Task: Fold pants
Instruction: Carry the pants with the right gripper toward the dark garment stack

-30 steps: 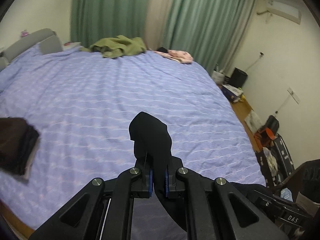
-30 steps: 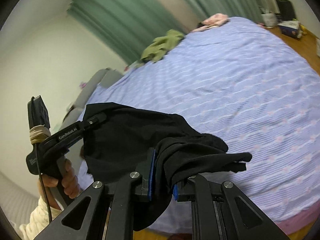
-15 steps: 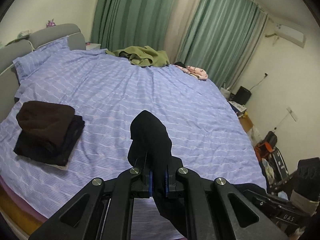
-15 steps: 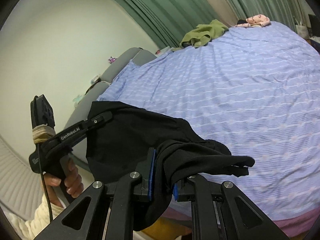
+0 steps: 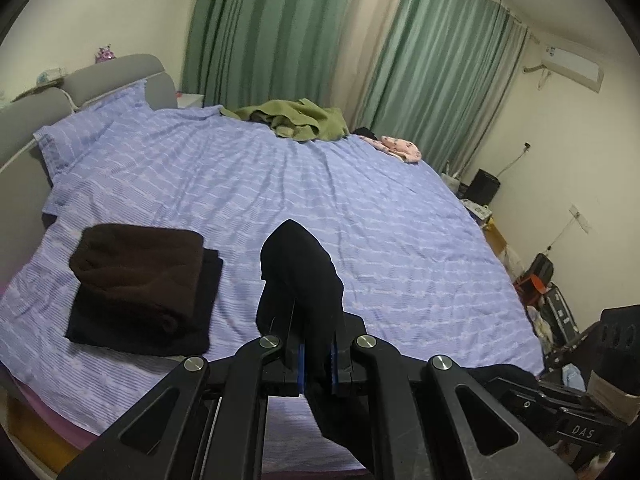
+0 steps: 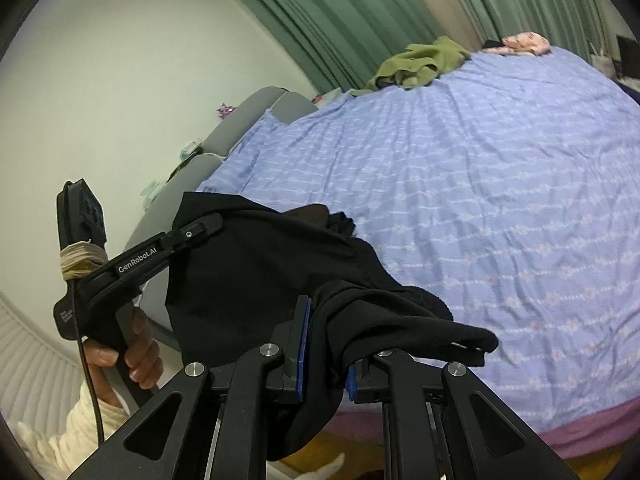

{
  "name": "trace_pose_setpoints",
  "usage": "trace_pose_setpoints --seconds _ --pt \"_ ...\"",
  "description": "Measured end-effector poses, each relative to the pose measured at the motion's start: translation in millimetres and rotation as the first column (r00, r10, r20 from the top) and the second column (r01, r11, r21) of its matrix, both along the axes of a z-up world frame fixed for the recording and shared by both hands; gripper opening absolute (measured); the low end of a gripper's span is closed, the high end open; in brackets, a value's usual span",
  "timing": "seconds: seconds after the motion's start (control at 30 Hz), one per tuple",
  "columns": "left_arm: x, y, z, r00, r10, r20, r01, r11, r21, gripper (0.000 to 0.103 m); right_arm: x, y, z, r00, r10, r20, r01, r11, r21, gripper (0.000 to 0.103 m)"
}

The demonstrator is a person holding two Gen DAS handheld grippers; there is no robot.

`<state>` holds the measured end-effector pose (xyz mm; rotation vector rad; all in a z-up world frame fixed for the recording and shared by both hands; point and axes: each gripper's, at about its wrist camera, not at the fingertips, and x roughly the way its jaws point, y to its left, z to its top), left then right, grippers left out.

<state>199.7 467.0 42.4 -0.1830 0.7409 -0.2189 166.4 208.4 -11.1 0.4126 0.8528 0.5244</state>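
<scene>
Above the lavender bed [image 5: 280, 184] we find black pants [image 6: 256, 280] bunched, clamped by left gripper [image 5: 316, 364] and right gripper [image 6: 326, 364], with folded stack [image 5: 140, 280] now fully visible.

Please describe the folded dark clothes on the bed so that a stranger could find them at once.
Start from the big bed with the lilac striped sheet. On its near edge toward the grey headboard lies the folded stack: a brown piece on a black one. Unlike the crumpled green cloth and the pink cloth at the far side, it is neatly squared.
</scene>
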Motion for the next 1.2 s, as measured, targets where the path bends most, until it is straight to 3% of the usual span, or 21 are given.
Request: trace_pose_setpoints --seconds 0.13,0.33,0.57,0.7,0.77,0.9,1.07,1.2 --pt "9 11 7 1.0 0.001 0.028 -0.002 1.0 0.027 0.01 11 21 6 0.999 0.033 0.036 -0.033 0.999 -0.007 0.016" --pt "28 37 18 0.997 -0.021 0.081 0.021 1.0 -0.001 0.01 29 48 20 0.997 0.035 0.075 -0.033 0.999 -0.019 0.016" --pt "69 101 23 0.984 -0.141 0.106 0.143 0.99 -0.018 0.01 39 113 29 0.99 -0.057 0.127 0.063 0.997 -0.044 0.016" --pt "110 143 24 0.963 -0.263 0.06 0.264 0.964 -0.019 0.01 40 161 25 0.972 -0.19 0.134 0.198 0.979 -0.045 0.016" --pt "131 162 26 0.941 -0.337 0.037 0.338 0.941 -0.027 0.01 41 184 23 0.961 -0.262 0.094 0.265 0.964 -0.027 0.016" --pt "168 188 25 0.897 -0.441 0.002 0.441 0.897 0.008 0.01 40 235 27 0.926 -0.361 0.113 0.368 0.928 -0.049 0.016" --pt "212 208 20 0.851 -0.524 -0.031 0.525 0.851 0.021 0.01 52 285 29 0.889 -0.434 0.144 0.447 0.891 -0.074 0.016" --pt "251 219 19 0.837 -0.546 -0.037 0.546 0.838 0.006 0.01 79 318 35 0.874 -0.458 0.162 0.477 0.872 -0.109 0.016"
